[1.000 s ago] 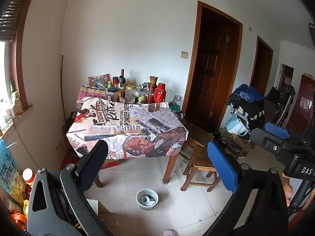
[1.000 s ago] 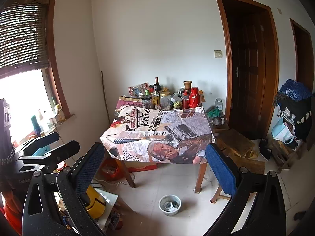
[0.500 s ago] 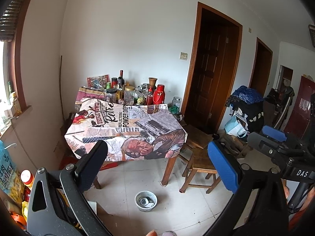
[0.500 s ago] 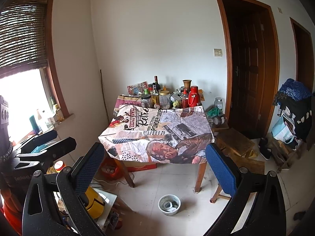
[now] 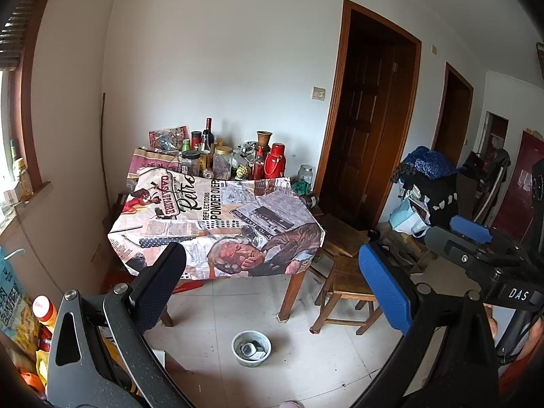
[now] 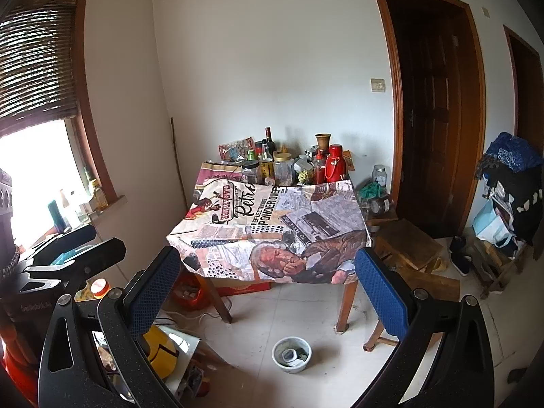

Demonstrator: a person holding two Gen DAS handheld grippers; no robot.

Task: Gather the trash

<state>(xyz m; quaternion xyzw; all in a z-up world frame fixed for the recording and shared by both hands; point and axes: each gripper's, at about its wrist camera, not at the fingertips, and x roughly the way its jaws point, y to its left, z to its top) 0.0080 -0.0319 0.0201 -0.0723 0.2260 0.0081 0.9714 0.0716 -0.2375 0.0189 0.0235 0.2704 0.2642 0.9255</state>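
Clothed table (image 5: 217, 217) (jars (image 5: 222, 166), perhaps bottles)

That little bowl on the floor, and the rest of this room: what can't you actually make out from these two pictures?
- Bowl: its contents are too small to identify in either view.
- Labels on the jars and bottles on the table: too small to read.
- Under the table: hidden by the tablecloth and the left gripper in the left view.
- Window: glare washes out the outside, right view.
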